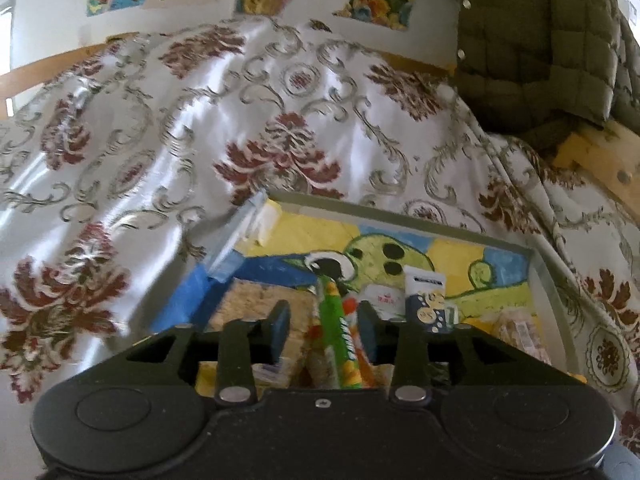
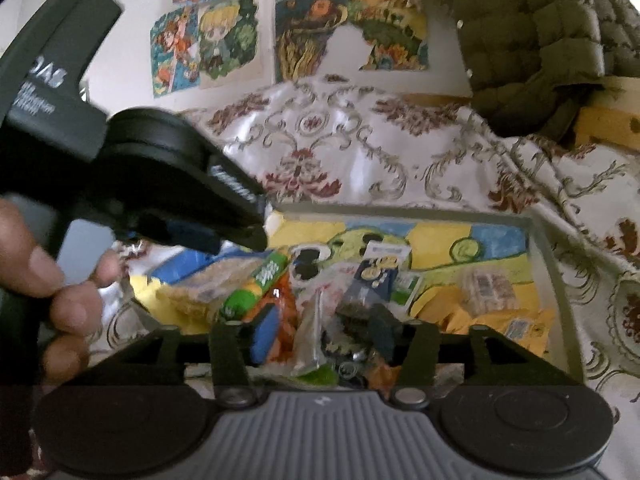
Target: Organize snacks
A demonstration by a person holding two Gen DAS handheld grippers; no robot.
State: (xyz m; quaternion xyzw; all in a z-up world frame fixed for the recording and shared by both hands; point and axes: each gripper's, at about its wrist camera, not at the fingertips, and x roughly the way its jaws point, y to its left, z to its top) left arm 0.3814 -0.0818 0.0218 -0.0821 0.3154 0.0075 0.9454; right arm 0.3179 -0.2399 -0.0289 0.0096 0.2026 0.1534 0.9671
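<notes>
Here, a satin cloth (image 1: 248, 120) patterned with maroon flowers and grey scrolls covers the surface under everything, bunched into soft folds. A quilted olive cushion (image 1: 540, 40) fills the upper right of both views, and cartoon posters (image 2: 224, 36) hang on the wall along the top. In the lower middle sits a shallow box (image 1: 540, 276) with thin grey walls and a floor painted in yellow, blue and green; its upper left corner is ragged with blue tape.

The snacks lie inside that box. In my left view a green tube-shaped pack (image 1: 338, 332) runs lengthwise from the bottom of the frame up toward the box's far wall, glossy, with an orange wrapper (image 1: 354, 312) just beside it and a pale crumbly-looking pack (image 1: 248, 304) to its left. A small navy and white carton (image 1: 426, 300) stands upright to the right. A yellow packet (image 2: 508, 320) lies at lower right in the right view, beside a clear pouch (image 2: 486, 286).

My left tool (image 1: 324, 326) stands partly open over the box, the green pack passing between its blue pads without their pressing on it. My right tool (image 2: 324, 332) stands fairly wide over a heap of crinkled clear wrappers (image 2: 312, 336), gripping nothing. In the right view my left hand (image 2: 44, 280) and its tool's black body block the upper left of the box.
</notes>
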